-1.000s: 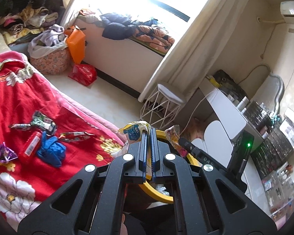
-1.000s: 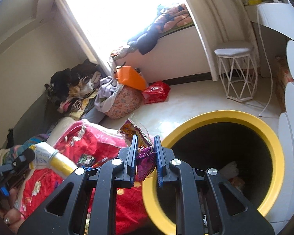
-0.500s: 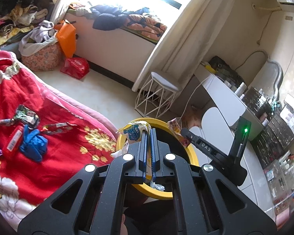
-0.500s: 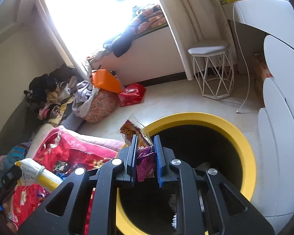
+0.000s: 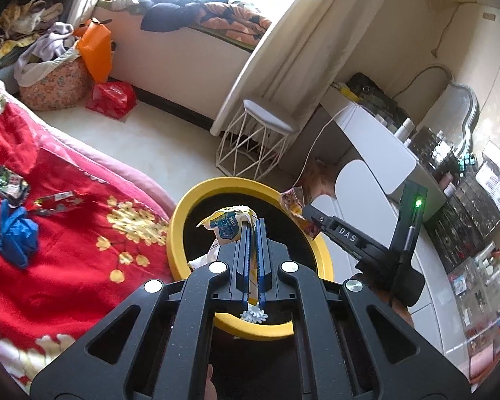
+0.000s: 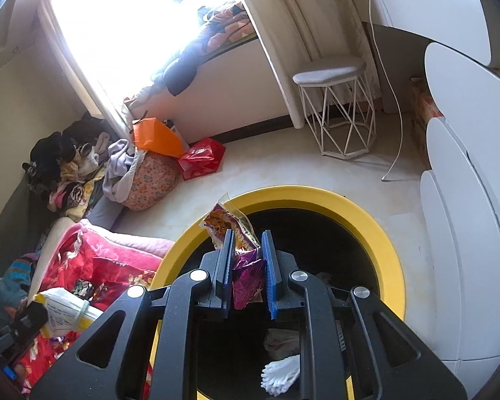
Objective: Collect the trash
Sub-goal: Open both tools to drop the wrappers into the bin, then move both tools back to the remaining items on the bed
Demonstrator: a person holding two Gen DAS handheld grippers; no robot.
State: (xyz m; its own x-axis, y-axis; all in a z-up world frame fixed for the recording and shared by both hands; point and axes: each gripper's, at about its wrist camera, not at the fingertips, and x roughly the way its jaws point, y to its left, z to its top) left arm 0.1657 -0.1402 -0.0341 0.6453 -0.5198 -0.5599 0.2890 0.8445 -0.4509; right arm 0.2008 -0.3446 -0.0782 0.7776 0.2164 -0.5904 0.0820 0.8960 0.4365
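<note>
So both claws are loaded and sitting over the one bin [image 6: 360, 213], a round black bucket with a fat yellow rim, parked on the floor right against the bed.

Left claw [image 5: 252, 225]: jaws squeezed tight together on a yellow and white wrapper [image 5: 228, 225] with a blue label, which sticks out past the tips over the bin's mouth.

Right claw [image 6: 247, 236]: jaws a little apart but clamped on trash. I count two pieces in there, a purple foil wrapper [image 6: 248, 278] pinched between the blue pads and an orange snack bag [image 6: 230, 221] poking up past the tips. Both hang over the near edge of the bin opening.

Inside the bin there's already stuff: a white crinkly thing [image 6: 281, 375] at the bottom and another pale crumpled lump just above it, hard to tell what.

Still lying on the red flowered blanket [image 5: 66, 260]: one crumpled blue piece [image 5: 15, 235], one dark shiny packet [image 5: 8, 181] and one long thin wrapper [image 5: 58, 200], plus a red thing cut off at the left edge of the view. So three clear pieces, maybe four.

Also one white wire stool [image 5: 261, 140] by the curtain and one red plastic bag [image 5: 111, 98] on the floor.
</note>
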